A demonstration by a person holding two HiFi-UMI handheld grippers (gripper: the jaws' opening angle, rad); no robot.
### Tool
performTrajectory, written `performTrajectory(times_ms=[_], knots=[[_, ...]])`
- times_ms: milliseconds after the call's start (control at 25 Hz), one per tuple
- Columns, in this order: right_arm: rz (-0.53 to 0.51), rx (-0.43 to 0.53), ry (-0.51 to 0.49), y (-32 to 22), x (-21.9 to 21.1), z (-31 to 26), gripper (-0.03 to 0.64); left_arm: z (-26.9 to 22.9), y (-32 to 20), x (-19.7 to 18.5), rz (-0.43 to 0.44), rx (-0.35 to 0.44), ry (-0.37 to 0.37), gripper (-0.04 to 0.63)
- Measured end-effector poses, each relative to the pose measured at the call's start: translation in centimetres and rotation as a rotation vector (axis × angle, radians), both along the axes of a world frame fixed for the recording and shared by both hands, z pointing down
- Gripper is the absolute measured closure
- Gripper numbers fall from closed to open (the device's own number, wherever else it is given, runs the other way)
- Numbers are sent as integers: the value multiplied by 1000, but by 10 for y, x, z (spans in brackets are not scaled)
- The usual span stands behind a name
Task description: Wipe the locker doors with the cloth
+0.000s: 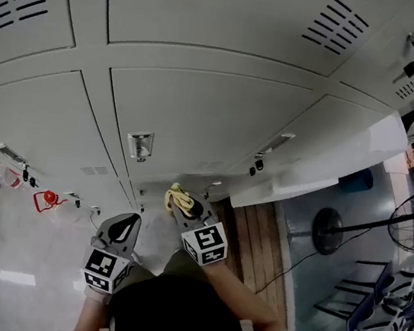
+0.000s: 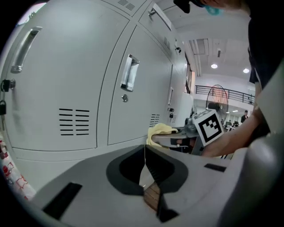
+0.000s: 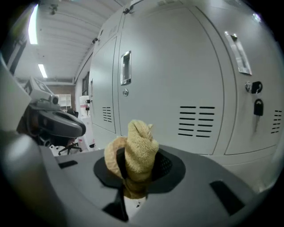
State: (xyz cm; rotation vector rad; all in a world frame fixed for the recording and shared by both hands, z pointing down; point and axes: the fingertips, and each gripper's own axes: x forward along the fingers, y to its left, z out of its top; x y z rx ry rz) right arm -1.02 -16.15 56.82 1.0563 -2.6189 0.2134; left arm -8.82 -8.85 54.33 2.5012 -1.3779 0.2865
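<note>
The right tongs [image 3: 133,175] pinch the yellow cloth [image 3: 138,148] close to the gray lockers [image 3: 177,66]. The left tongs [image 2: 145,155] are squeezed shut, holding nothing.

The left gripper [image 1: 129,224] and the right gripper [image 1: 185,205] share smooth pale grey moulded shells, with black ribbed lining round the jaws and dark rectangular slots in the casing. Each carries a white cube, left [image 1: 106,270] and right [image 1: 205,243], printed with black square markers. The person wears a dark top [image 1: 170,310].
</note>
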Motion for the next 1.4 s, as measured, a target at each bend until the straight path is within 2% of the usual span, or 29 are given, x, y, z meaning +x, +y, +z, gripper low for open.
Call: performTrajectory(times_ms=[200,400,560,720,880,1120,1400], knots=[[12,-25,-46,8,42,-19,528,-2,-13,28,25,6,-2,584],[58,-15,-97,17,81,-40,528,-3,-17,55,72,-21,0,584],[75,4,-124,26,103,-54,528,-14,-22,74,113,21,6,584],[83,-15,-148,33,118,-59,528,-23,-21,85,139,46,14,584],[80,-34,-179,35,125,-60,528,-28,-20,87,140,66,10,584],[70,-42,-183,36,125,-54,529,-26,-19,89,127,53,-16,584],[-23,-47,-187,38,106,-49,529,-26,-22,85,88,49,-37,584]])
